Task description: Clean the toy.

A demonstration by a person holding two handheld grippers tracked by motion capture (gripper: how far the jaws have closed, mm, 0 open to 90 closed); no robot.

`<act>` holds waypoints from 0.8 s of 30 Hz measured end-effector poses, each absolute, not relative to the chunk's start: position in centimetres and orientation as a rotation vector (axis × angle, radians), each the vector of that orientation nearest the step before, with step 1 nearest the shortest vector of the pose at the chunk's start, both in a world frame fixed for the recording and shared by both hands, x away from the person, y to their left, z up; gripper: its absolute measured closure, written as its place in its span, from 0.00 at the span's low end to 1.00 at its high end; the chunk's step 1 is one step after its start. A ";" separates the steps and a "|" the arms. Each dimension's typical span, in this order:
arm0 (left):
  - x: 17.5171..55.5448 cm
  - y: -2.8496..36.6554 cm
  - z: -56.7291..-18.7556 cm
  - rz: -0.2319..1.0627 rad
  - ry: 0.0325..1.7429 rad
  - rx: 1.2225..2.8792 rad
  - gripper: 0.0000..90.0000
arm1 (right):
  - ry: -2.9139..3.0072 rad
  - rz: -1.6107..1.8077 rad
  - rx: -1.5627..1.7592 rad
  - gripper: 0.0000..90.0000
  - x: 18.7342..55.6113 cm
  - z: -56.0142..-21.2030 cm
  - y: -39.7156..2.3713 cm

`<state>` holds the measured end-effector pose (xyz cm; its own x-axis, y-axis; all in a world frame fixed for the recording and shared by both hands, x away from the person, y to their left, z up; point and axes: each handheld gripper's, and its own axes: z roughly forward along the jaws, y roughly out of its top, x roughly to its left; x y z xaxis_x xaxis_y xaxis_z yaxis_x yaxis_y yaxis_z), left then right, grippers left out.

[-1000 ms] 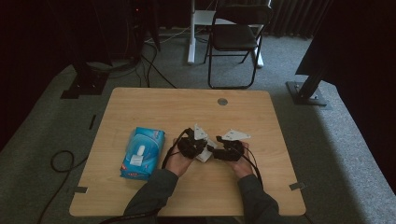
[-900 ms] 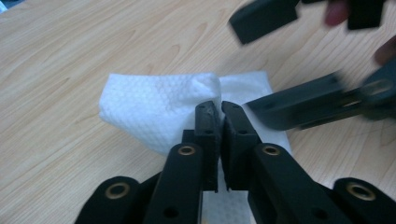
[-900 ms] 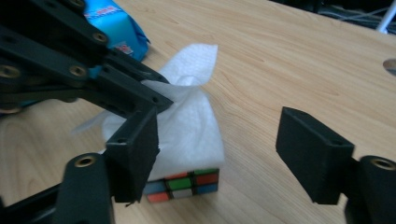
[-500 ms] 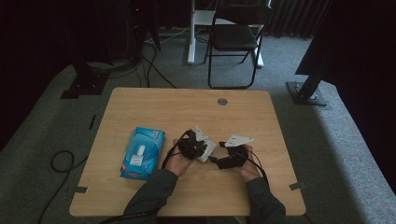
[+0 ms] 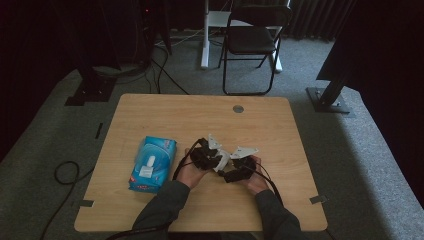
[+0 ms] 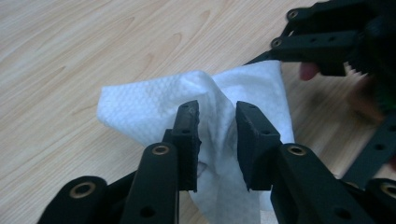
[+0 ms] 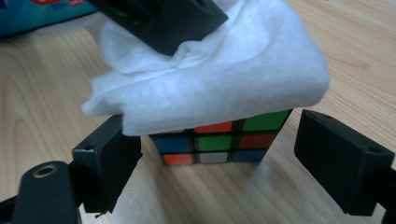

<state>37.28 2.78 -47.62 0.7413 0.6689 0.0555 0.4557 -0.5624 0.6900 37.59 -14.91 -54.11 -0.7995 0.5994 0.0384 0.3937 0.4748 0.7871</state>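
Observation:
A colour-tiled puzzle cube [image 7: 219,140] stands on the wooden table [image 5: 165,112] with a white wipe [image 7: 210,79] draped over its top. My right gripper [image 7: 217,140] is open, one jaw on each side of the cube and neither touching it; its jaws have just been opening. My left gripper [image 6: 217,109] sits above the wipe [image 6: 140,116]. Its jaws have just been opening too, and a fold of wipe lies loosely in the narrow gap between them. In the high view both grippers, left [image 5: 207,155] and right [image 5: 235,167], meet at the table's middle.
A blue pack of wet wipes [image 5: 151,162] lies to the left of the hands. A round grommet [image 5: 238,108] sits near the far edge. A folding chair [image 5: 252,42] and stand bases are on the floor beyond the table.
The right hand has sunk a little toward the table and the near edge. The left hand has stayed put.

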 end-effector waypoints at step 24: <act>37.5 2.9 -47.9 0.404 0.778 2.306 0.89 | 2.465 1.235 0.869 0.19 37.6 -54.6 -15.1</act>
<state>37.53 2.87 -47.86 0.7750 0.6274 0.0757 0.4227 -0.6037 0.6759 37.59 -15.10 -54.60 -0.7908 0.6106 0.0412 0.3986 0.4628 0.7918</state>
